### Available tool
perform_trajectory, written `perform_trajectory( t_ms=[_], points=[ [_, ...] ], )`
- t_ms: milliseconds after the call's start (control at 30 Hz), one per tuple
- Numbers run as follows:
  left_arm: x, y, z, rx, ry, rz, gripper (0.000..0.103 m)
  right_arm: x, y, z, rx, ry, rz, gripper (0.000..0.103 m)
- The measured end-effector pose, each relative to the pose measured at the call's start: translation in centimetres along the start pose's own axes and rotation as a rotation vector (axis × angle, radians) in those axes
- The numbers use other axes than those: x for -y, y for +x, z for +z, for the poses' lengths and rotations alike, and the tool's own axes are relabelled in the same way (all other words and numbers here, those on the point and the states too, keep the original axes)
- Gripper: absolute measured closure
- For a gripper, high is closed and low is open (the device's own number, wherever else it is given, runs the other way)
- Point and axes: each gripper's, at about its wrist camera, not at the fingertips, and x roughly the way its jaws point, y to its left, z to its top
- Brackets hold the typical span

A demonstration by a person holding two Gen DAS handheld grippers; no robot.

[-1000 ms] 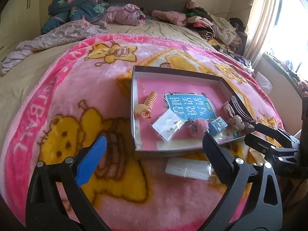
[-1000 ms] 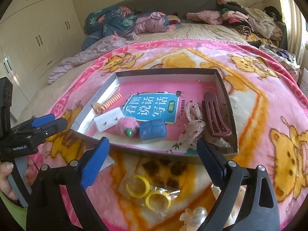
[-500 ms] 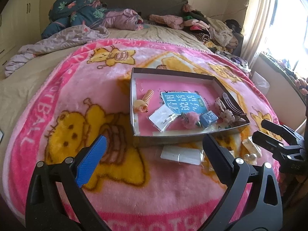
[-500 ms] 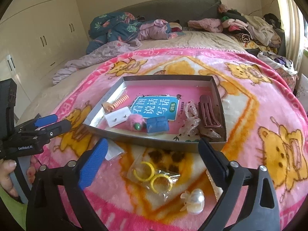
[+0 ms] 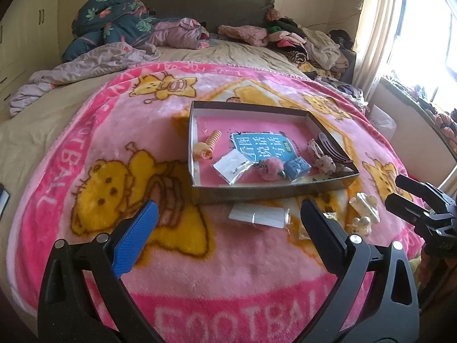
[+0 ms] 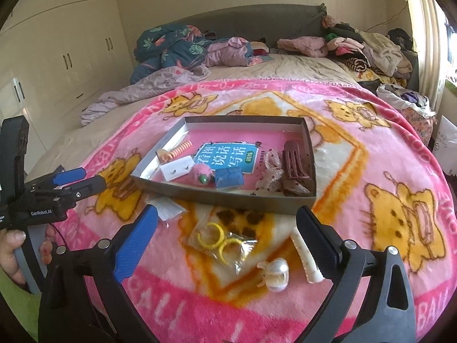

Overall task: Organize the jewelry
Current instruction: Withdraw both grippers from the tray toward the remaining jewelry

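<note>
A shallow grey box [image 5: 271, 192] [image 6: 228, 198] lies on the pink blanket. It holds a dark red hair claw [image 6: 295, 160], a pink pompom [image 6: 201, 173], a blue square piece [image 6: 229, 177], a spiral hair tie [image 5: 212, 140] and small packets. In front of the box lie a bag with yellow hoops [image 6: 221, 241], a white pearl clip [image 6: 275, 274], a cream hair clip [image 6: 305, 257] and a white packet [image 5: 258, 215]. My left gripper [image 5: 225, 223] and my right gripper [image 6: 225, 223] are both open and empty, held back from the box.
The pink cartoon blanket [image 5: 100, 148] covers the near part of a bed. Crumpled bedding [image 6: 171, 45] and piled clothes [image 6: 368, 48] lie at the far end. White wardrobes [image 6: 57, 43] stand on the left, a bright window [image 5: 428, 28] on the right.
Both grippers have pulled back and up from the box, so more of the blanket's near edge and the loose items in front show. Both stay open.
</note>
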Motion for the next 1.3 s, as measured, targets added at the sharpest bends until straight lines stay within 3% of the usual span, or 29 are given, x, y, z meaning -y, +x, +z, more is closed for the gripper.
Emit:
perform_trajectory(
  t_ms=[667,1300],
  points=[
    [4.4,0.2,-1.5,-0.03,0.083,-0.049,0.01,2.5,-2.7,-3.2,-0.012,0.033,-0.045,0.006],
    [7.2,1.9,-3.7,-0.099,0.156,-0.1,0.01,4.9,-2.8,-6.4,-0.064,0.064,-0.066,0.006]
  ],
)
